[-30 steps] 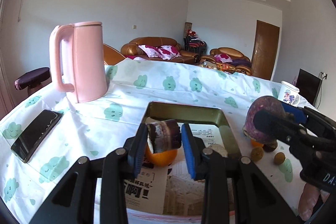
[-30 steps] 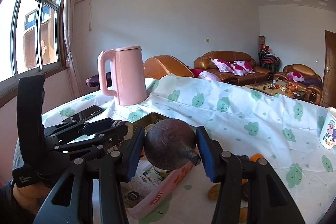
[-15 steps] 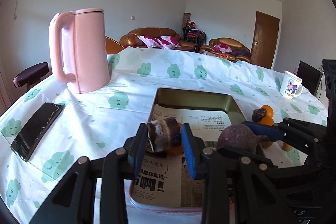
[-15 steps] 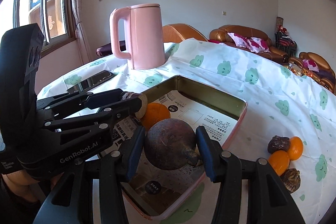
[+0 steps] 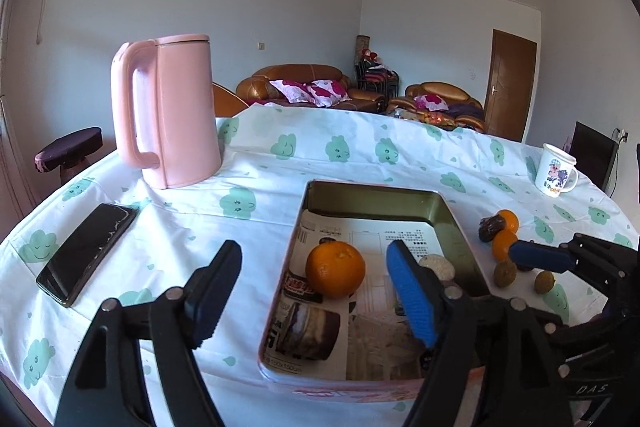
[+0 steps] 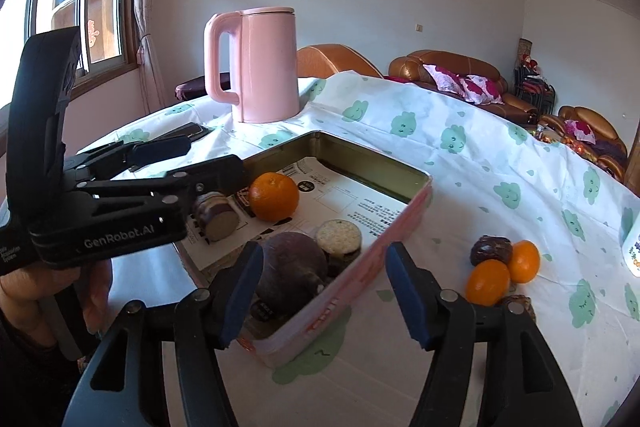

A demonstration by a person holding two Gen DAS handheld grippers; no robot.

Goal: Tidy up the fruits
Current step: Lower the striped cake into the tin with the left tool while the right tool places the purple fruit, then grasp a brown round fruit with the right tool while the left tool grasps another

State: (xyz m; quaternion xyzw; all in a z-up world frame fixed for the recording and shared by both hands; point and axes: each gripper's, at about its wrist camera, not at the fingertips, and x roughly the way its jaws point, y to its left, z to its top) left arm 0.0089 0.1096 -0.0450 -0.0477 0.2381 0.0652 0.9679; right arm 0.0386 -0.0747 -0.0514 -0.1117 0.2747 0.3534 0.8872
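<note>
At nine o'clock in your left wrist view a dark phone [image 5: 86, 254] lies flat on the cloud-print tablecloth [image 5: 256, 211]. At ten o'clock, behind it, the pink kettle [image 5: 168, 111] stands upright.

Your left gripper [image 5: 316, 297] is spread and its jaws are opening, with nothing pinched. The left pad sits over the cloth, the blue right pad over the tray [image 5: 460, 223]. Between them, in the paper-lined tray, the large orange [image 5: 335, 269] rests at the centre. At six o'clock from it lies the cut purple-skinned piece [image 5: 310, 329], on its side at the tray's near left corner.

In your right wrist view, your right gripper [image 6: 320, 285] is also spread and opening. The dark round fruit [image 6: 290, 273] sits in the tray's near corner, just beside the left pad, and I cannot tell whether they touch. The right pad hangs outside the tray wall. A pale-topped round slice [image 6: 338, 237] touches the dark fruit at its one o'clock.

At three o'clock, on the cloth outside the tray, two small oranges [image 6: 504, 273] and a dark wrinkled fruit [image 6: 490, 250] cluster together. A printed mug [image 5: 556, 175] stands at the table's far right edge.
</note>
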